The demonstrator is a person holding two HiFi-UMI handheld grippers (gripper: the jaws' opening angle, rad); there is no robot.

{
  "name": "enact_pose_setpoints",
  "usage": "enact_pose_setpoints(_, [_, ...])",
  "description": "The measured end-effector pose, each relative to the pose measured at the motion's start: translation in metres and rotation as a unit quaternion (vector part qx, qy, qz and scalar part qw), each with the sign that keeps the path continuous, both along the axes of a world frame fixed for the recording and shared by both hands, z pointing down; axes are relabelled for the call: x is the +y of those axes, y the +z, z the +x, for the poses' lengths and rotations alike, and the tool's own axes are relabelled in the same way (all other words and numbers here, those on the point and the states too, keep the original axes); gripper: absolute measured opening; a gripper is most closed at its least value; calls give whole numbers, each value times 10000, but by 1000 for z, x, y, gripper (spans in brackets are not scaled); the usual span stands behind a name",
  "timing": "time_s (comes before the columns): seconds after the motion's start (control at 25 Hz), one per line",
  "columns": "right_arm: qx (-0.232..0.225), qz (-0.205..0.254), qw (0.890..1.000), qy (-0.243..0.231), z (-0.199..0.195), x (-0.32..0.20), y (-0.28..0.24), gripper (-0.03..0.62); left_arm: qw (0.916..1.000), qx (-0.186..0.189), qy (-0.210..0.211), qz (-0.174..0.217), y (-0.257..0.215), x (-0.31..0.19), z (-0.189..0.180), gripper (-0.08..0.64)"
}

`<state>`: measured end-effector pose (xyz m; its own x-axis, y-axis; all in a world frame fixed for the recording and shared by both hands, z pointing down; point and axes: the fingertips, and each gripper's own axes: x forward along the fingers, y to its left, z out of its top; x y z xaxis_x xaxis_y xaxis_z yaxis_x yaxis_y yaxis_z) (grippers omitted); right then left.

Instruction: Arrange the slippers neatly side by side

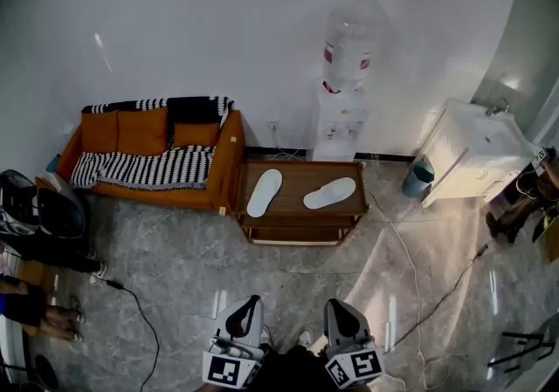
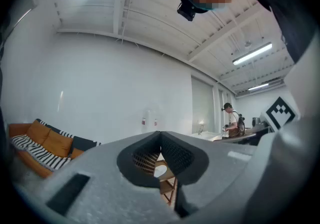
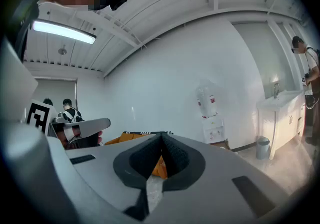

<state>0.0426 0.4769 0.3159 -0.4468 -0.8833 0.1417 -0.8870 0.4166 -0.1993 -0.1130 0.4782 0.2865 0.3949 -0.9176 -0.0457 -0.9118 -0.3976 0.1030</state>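
Two white slippers lie on a low wooden table (image 1: 301, 220) against the far wall. The left slipper (image 1: 264, 192) points away, nearly upright in the head view. The right slipper (image 1: 329, 194) lies slanted, apart from the first. Both grippers are held low near my body, well short of the table. My left gripper (image 1: 246, 309) is shut with nothing in it, and its jaws (image 2: 160, 135) meet at the tips. My right gripper (image 1: 341, 312) is also shut and empty, its tips (image 3: 161, 137) touching. A bit of the table and a slipper shows through the left jaws' gap.
An orange sofa (image 1: 153, 154) with a striped blanket stands left of the table. A water dispenser (image 1: 342, 111) is behind it, a white sink cabinet (image 1: 476, 150) at right with a teal bin (image 1: 418, 176). Cables (image 1: 410, 268) run across the marble floor. People stand at both sides.
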Motion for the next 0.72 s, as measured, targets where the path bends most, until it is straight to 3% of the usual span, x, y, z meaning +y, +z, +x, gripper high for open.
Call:
enact_pose_setpoints(0.48, [28, 29, 10000, 11, -12, 2, 2, 11, 10000, 15, 32, 7, 6, 3, -13, 17])
enact_pose_setpoints(0.72, [-216, 59, 9996, 193, -20, 3, -1, 12, 9999, 64, 100, -34, 10, 5, -25, 15])
